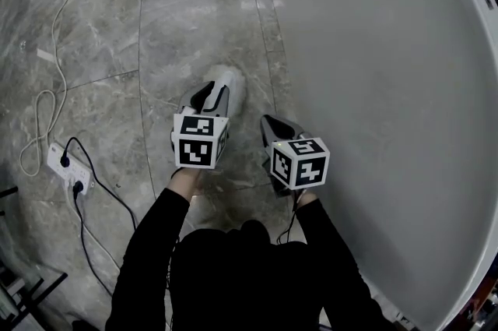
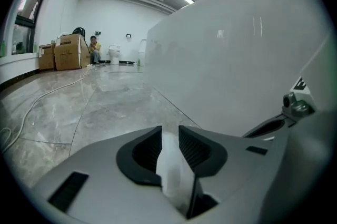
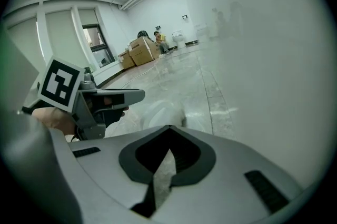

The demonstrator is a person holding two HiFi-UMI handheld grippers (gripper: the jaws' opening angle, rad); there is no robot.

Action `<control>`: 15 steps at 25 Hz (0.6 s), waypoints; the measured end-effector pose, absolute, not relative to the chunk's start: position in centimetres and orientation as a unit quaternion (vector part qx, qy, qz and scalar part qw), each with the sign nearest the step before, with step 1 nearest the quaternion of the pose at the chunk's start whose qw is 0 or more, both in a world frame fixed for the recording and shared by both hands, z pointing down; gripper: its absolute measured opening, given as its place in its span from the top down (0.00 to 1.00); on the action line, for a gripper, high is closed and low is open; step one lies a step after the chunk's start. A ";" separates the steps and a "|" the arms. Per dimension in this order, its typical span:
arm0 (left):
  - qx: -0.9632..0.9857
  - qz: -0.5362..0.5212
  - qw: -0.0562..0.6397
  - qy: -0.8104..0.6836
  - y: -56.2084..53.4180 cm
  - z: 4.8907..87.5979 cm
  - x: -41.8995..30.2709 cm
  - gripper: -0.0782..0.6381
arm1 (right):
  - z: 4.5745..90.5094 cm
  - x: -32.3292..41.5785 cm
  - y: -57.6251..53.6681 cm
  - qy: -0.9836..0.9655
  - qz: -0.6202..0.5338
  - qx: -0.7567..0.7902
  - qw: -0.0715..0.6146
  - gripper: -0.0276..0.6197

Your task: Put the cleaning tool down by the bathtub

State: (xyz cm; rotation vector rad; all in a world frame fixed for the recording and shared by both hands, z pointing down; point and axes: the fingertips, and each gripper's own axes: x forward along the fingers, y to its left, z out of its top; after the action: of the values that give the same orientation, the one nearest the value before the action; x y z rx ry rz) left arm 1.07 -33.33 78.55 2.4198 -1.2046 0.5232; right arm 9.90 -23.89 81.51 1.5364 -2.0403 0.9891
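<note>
The white cleaning tool (image 1: 233, 83) lies low on the marble floor beside the white bathtub (image 1: 389, 88). My left gripper (image 1: 212, 93) is right behind it, with its tips on either side of the tool. In the left gripper view the tool (image 2: 171, 165) fills the gap between the wide-set pads (image 2: 194, 146), which do not visibly squeeze it, so the left gripper (image 2: 169, 136) is open. My right gripper (image 1: 269, 124) hovers close to the right, by the tub wall. Its tips meet, so the right gripper (image 3: 169, 131) is shut and empty. The tool (image 3: 158, 109) lies ahead of it.
A white power strip (image 1: 66, 168) with black plugs lies on the floor at the left, with a white cable (image 1: 54, 49) looping beyond it. Far across the room stand cardboard boxes (image 2: 66, 51), a seated person (image 2: 95, 48) and a toilet (image 2: 114, 53).
</note>
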 end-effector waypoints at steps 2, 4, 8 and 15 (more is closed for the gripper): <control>0.864 0.170 0.201 -0.430 -32.9 77.3 0.2 0.76 | 81.1 9.7 -24.0 -0.733 0.351 0.548 0.197 0.96; 0.864 0.160 0.202 -0.431 -32.2 76.2 -0.8 0.82 | 80.6 9.6 -24.2 -0.739 0.346 0.546 0.191 0.96; 0.867 0.153 0.198 -0.431 -30.8 74.9 -2.5 0.88 | 79.9 9.0 -24.5 -0.751 0.334 0.539 0.182 0.96; 0.868 0.130 0.208 -0.431 -29.3 72.6 -3.5 0.88 | 78.7 9.1 -24.4 -0.757 0.328 0.536 0.179 0.96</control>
State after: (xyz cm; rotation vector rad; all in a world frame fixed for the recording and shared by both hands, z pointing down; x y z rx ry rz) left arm -3.50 -29.34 72.56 2.4163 -1.2002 0.3627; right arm 9.10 -24.44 78.71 1.5156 -2.1396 0.9263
